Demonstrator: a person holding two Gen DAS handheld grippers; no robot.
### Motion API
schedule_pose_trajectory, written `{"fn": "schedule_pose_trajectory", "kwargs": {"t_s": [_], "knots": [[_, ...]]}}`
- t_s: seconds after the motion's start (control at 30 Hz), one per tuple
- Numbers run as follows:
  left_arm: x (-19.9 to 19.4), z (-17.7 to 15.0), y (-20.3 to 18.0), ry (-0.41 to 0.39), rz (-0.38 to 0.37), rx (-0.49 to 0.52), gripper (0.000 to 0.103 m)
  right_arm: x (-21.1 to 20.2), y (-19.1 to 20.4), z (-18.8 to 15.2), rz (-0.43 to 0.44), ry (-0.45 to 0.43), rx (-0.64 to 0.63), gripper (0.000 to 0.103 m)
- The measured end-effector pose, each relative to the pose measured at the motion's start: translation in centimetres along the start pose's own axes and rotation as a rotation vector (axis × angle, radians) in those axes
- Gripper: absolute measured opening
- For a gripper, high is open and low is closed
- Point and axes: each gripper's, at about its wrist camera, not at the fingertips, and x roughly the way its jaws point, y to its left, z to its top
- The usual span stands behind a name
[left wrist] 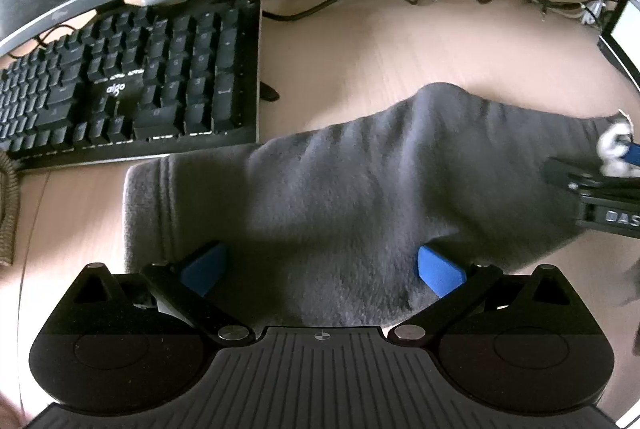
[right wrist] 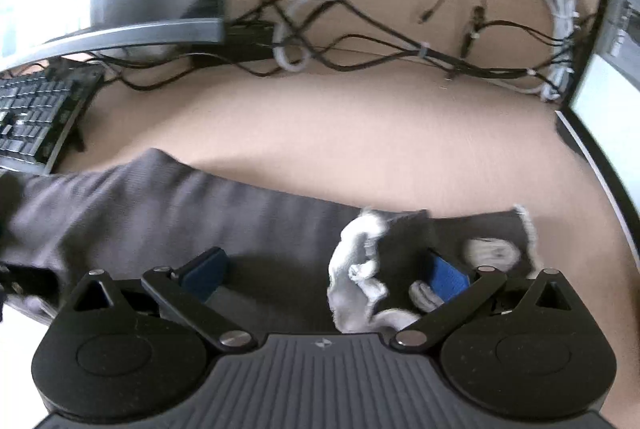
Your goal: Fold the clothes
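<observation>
Left tool (left wrist: 322, 269): blue pads spread wide, straddling the near edge of one grey garment (left wrist: 340, 189), gripping nothing. Right tool (right wrist: 326, 271): likewise wide, over the garment's end with the white drawcord (right wrist: 356, 269). The garment lies stretched across the tabletop (left wrist: 360, 49), rumpled; fold stage undeterminable. Count: one garment, two tools, one keyboard (left wrist: 132, 81).

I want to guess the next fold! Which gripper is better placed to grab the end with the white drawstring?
Probably the right gripper: the white drawstring lies between its open fingers. The left gripper sits over the grey garment's middle, near the keyboard.
</observation>
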Motion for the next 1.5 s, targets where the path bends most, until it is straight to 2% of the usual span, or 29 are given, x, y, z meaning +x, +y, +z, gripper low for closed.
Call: {"fn": "schedule_pose_trajectory", "kwargs": {"t_s": [0.17, 0.47, 0.6, 0.8, 0.93, 1.0, 1.1, 1.13, 1.2, 1.3, 1.37, 1.43, 1.5], "knots": [[-0.6, -0.8, 1.0, -0.009, -0.068, 0.012, 0.103, -2.0, -0.7, -1.8, 0.041, 0.007, -0.001, 0.103], [-2.8, -4.4, 2.4, -0.002, -0.061, 0.051, 0.103, -5.5, -1.9, -5.2, 0.114, 0.020, -0.003, 0.103], [-3.1, -5.0, 3.9, -0.012, -0.079, 0.082, 0.103, -7.0, -1.6, -6.3, 0.095, 0.031, -0.036, 0.103], [-3.4, -4.5, 5.3, -0.017, -0.084, 0.108, 0.103, -9.2, -0.5, -7.7, 0.060, 0.018, 0.007, 0.103], [-3.4, -5.3, 5.2, -0.039, -0.096, 0.148, 0.103, -10.3, 1.0, -8.8, -0.048, -0.009, -0.105, 0.103], [-3.4, -5.5, 5.7, -0.044, -0.109, 0.149, 0.103, -10.5, 0.1, -8.5, -0.160, -0.016, -0.141, 0.103], [-3.4, -6.0, 6.4, -0.059, -0.135, 0.150, 0.103, -10.5, -2.7, -7.0, -0.345, 0.006, -0.111, 0.103], [-3.5, -6.2, 6.5, -0.064, -0.143, 0.149, 0.103, -10.6, -3.6, -6.4, -0.359, 0.012, -0.079, 0.103], [-3.4, -6.2, 6.8, -0.073, -0.154, 0.138, 0.103, -11.4, -4.4, -5.8, -0.344, 0.005, -0.018, 0.103], [-3.2, -6.4, 6.8, -0.080, -0.156, 0.140, 0.103, -12.6, -3.5, -5.2, -0.346, -0.041, -0.026, 0.103], [-3.2, -6.5, 6.8, -0.081, -0.157, 0.155, 0.103, -13.4, -2.3, -4.6, -0.313, -0.075, -0.021, 0.103], [-3.2, -6.6, 7.1, -0.082, -0.169, 0.155, 0.103, -13.8, -0.9, -3.9, -0.224, -0.086, 0.018, 0.103], [-3.3, -6.6, 7.7, -0.080, -0.183, 0.133, 0.103, -13.1, 0.2, -3.5, -0.100, -0.037, 0.077, 0.103]]}}
